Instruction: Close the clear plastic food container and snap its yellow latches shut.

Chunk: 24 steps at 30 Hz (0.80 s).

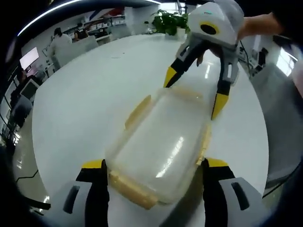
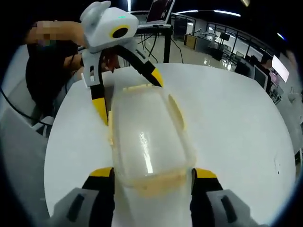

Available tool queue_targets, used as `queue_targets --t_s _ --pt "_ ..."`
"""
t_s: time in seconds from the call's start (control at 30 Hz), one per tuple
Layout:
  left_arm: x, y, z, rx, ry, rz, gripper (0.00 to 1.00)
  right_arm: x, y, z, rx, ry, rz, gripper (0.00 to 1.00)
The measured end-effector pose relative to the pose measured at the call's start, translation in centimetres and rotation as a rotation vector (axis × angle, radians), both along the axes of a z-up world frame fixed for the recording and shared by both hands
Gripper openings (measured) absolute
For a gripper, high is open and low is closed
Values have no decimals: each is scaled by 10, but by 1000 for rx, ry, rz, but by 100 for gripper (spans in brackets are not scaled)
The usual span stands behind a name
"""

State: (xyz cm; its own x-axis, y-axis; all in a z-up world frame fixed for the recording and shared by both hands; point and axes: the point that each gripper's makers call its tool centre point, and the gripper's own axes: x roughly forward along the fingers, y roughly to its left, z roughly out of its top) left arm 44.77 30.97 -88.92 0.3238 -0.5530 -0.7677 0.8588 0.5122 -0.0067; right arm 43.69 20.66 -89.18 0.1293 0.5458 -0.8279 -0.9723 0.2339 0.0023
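Note:
A clear plastic food container (image 1: 161, 146) with its lid on lies on the white round table (image 1: 85, 104). Pale yellow latches (image 1: 137, 111) stick out from its sides, and another latch (image 1: 132, 189) is at the end nearest me. My left gripper (image 1: 155, 187) is open, its jaws straddling that near end. My right gripper (image 1: 194, 92) is open over the far end, one fingertip on each side of it. In the right gripper view the container (image 2: 147, 142) runs away from me between the right gripper's (image 2: 152, 187) jaws. There the left gripper (image 2: 128, 94) brackets the far end, and a side latch (image 2: 176, 111) flares outward.
A person's hand (image 1: 258, 23) holds the right gripper. A person in dark clothes (image 2: 47, 71) stands at the table's far edge. A green plant (image 1: 168, 21) stands beyond the table. Office desks and monitors (image 2: 279, 66) lie further off. Bare tabletop (image 2: 236, 123) surrounds the container.

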Motion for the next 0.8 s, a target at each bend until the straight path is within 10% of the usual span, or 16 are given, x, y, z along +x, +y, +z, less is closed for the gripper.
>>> queue_targets --t_s 0.8 --pt "-1 5 1 100 51 -56 75 -12 -14 1 -88 19 121 50"
